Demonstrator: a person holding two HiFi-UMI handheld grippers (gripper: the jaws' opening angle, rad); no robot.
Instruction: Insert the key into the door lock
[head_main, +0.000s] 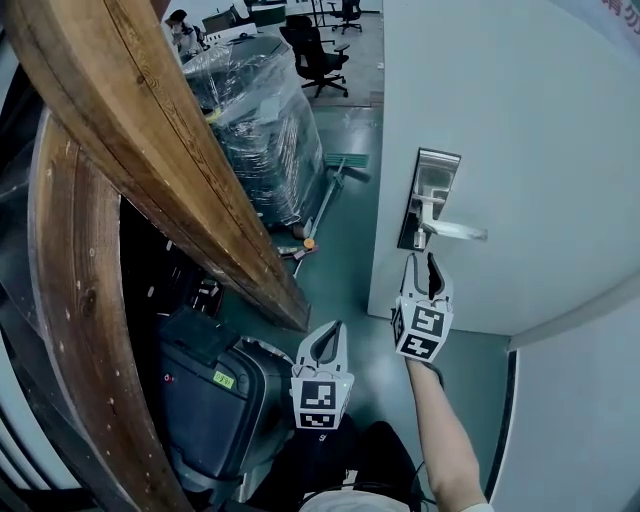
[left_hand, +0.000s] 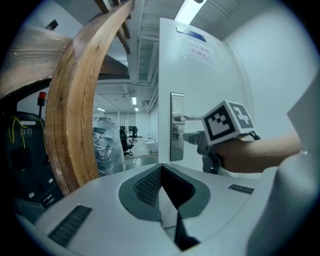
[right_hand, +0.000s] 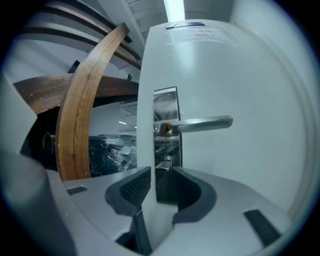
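Note:
The white door carries a metal lock plate with a lever handle. Below the handle a small silver key sticks out of the plate; in the head view the key is a tiny glint. My right gripper points up at it, just short of the key. In the right gripper view the right gripper is open, with the lock plate showing through the gap and nothing between the pads. My left gripper hangs lower and to the left, away from the door. Seen in its own view, the left gripper is shut and holds nothing.
Large curved wooden beams lean at the left. A plastic-wrapped pallet load stands behind them and a black machine below. Long-handled tools lie on the green floor. A black office chair is farther back.

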